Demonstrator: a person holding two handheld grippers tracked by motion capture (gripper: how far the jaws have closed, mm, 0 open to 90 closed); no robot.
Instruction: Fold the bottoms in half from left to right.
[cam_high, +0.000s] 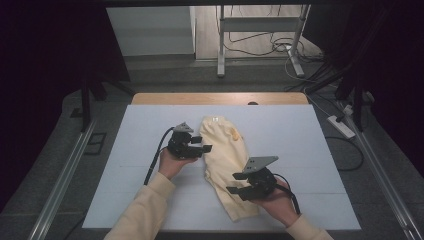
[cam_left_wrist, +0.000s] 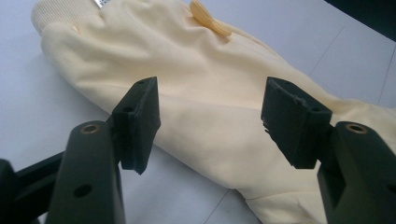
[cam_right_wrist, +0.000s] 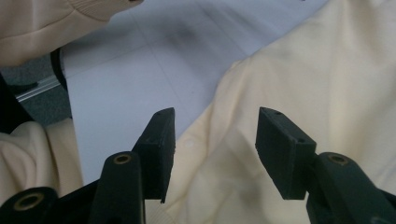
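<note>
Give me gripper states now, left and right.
Left gripper: open, holding nothing, jaws beside the pale yellow garment.
Right gripper: open, holding nothing, jaws over the garment's near part.

Pale yellow garment (cam_high: 223, 155): soft matt cloth, smooth knit, ribbed hem at one end. Table cover (cam_high: 280, 135): white matt sheet, smooth, faint seams. Table edge (cam_high: 165, 98) behind it: light wood. Both grippers' pads (cam_left_wrist: 140, 123): black, matt, rubbery, one chipped; brass-looking screw inserts.

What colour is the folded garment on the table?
Pale yellow garment, clearest in the left gripper view.
</note>
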